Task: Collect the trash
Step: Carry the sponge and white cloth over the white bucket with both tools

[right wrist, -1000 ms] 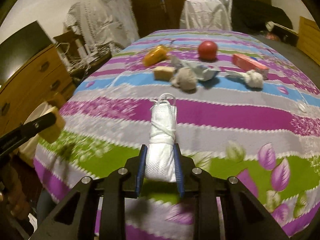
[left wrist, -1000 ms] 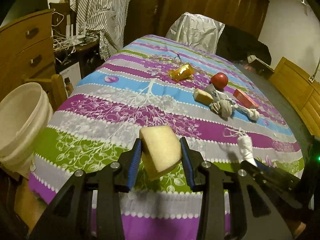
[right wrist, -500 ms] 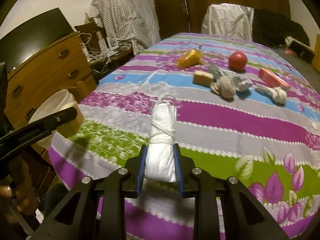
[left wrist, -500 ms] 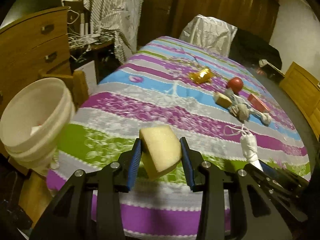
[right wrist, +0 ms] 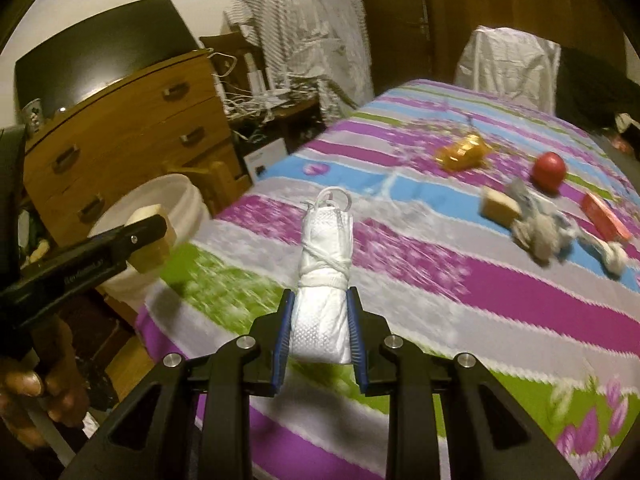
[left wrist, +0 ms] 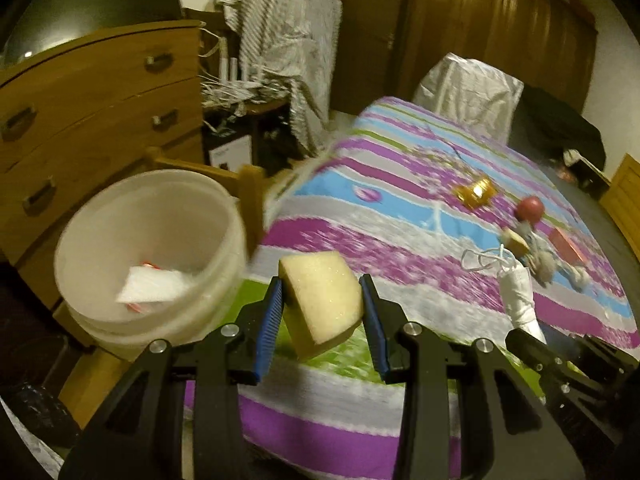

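Striped bedspread carries a red ball and gold wrapper mid-surface. Beside its near corner, a white bucket holds crumpled packaging. Left gripper clamps a sponge; right gripper clamps a rolled mask.

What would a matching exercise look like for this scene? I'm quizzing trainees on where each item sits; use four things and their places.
Things:
1. yellow sponge
2. rolled white mask
3. red ball
4. white packet

Places:
A. lying on the striped bedspread
B. inside the white bucket
C. clamped in the left gripper
D. clamped in the right gripper

Pairs: 1-C, 2-D, 3-A, 4-B
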The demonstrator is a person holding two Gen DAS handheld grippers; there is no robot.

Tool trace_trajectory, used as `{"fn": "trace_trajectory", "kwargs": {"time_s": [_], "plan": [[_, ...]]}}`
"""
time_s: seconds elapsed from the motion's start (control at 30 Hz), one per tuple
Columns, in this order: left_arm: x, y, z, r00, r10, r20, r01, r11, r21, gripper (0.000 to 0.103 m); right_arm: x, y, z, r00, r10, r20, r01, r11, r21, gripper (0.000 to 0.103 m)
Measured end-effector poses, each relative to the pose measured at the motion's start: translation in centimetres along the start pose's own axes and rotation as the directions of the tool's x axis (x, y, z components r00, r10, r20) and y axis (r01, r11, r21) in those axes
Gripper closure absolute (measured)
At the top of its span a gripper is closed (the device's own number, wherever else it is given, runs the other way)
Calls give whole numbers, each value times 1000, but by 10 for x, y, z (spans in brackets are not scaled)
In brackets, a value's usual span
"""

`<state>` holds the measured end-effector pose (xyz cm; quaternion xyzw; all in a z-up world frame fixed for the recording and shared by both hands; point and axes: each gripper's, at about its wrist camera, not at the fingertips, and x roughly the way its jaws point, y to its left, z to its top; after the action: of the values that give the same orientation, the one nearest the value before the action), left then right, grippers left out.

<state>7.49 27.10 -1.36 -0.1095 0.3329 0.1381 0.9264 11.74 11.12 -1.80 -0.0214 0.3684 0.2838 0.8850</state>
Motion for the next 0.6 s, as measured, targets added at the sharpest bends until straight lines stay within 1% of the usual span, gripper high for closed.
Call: {"fn": "trace_trajectory", "kwargs": {"time_s": [0.17, 0.33, 0.47, 0.6], "plan": [[-7, 38, 18, 997, 66, 36, -65, 997, -38, 66, 22, 41, 31, 998, 66, -11, -66, 996, -61, 76], [-14, 75, 32, 989, 136, 62, -132, 989, -65, 66, 42, 85, 67, 992, 123, -14, -124, 985, -116, 76], [-19, 101, 43, 981, 178, 80, -172, 982, -81, 65, 61, 121, 97, 986, 166, -28, -168, 974, -150, 76], [-18, 122, 54, 975, 205, 82, -196, 975, -101, 65, 80, 150, 117, 980, 194, -53, -200, 963, -180, 76]]}}
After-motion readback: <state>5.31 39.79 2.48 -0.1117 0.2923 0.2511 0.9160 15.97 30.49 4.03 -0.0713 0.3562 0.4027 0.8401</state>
